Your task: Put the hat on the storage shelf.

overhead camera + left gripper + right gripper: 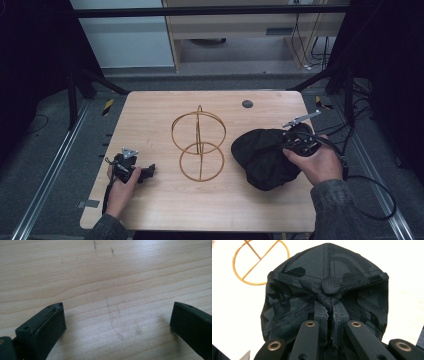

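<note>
A black camouflage-patterned cap (262, 157) lies crumpled on the right side of the wooden table (150, 112). My right gripper (287, 145) is shut on it. In the right gripper view the two jaws (330, 308) pinch the cap's fabric (287, 297) together just below its crown button (331, 286). A gold wire stand (198, 135) made of rings on an upright rod stands at the table's middle, left of the cap, and its ring shows as a gold wire stand (260, 258) beyond the cap. My left gripper (147, 171) rests at the front left, open, with bare wood between its jaws (117, 317).
A small dark round disc (247, 104) sits near the table's far edge. The right gripper's cable (372, 200) loops off the table's right side. Bare wood (100, 277) lies ahead of the left gripper. Dark frame struts stand around the table.
</note>
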